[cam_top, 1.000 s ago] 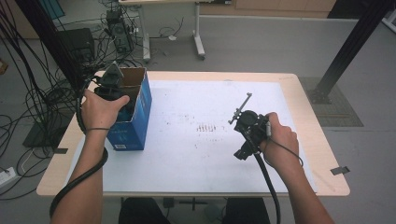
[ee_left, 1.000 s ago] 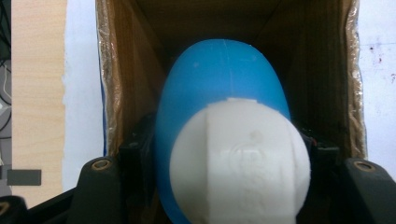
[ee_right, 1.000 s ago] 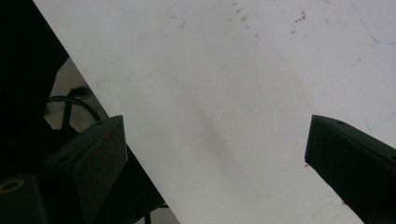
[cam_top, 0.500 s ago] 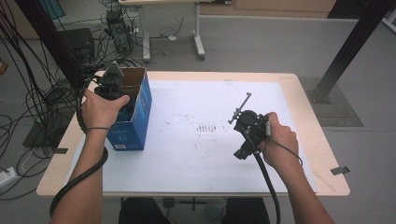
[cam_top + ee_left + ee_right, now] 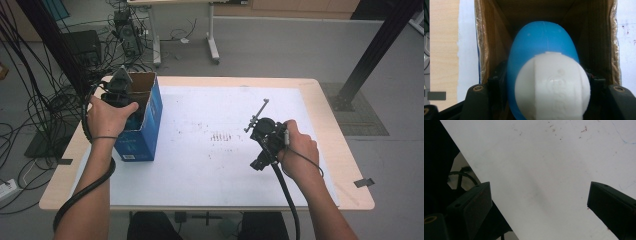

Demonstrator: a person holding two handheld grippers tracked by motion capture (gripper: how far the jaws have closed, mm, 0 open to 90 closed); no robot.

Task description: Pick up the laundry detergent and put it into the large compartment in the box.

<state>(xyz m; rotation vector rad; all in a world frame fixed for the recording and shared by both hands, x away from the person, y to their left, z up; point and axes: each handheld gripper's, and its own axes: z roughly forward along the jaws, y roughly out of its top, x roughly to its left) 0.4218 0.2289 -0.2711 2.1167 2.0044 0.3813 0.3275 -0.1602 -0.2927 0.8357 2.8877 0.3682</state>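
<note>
Between the two black jaws of my left gripper [image 5: 534, 100] sits a blue bottle [image 5: 541, 47] with a white cap [image 5: 552, 86], and the jaws are clamped on its sides just behind the cap. The cap points back toward my gripper's camera; the rounded blue body points away from me, down into the open top of a cardboard box [image 5: 482, 50] with brown inner walls. Seen from above, my left hand [image 5: 107, 117] holds this gripper [image 5: 119, 90] over the blue-sided box [image 5: 145, 127], which stands at the left edge of the table [image 5: 320, 90].

My main worry is the grip itself. The bottle is smooth and rounded, and the pads meet it where it curves, so I judge it could slip or swing if I tilt my wrist. The box opening leaves little room on either side of the bottle, so a drift sideways could catch the bottle or my jaws on the cardboard rim and tip or drag the light box. Letting go too high could make the bottle drop and bounce.

My right gripper [image 5: 539, 200] is well apart from all this, hovering over the bare white table sheet [image 5: 549, 157] with its jaws spread wide and nothing between them.
</note>
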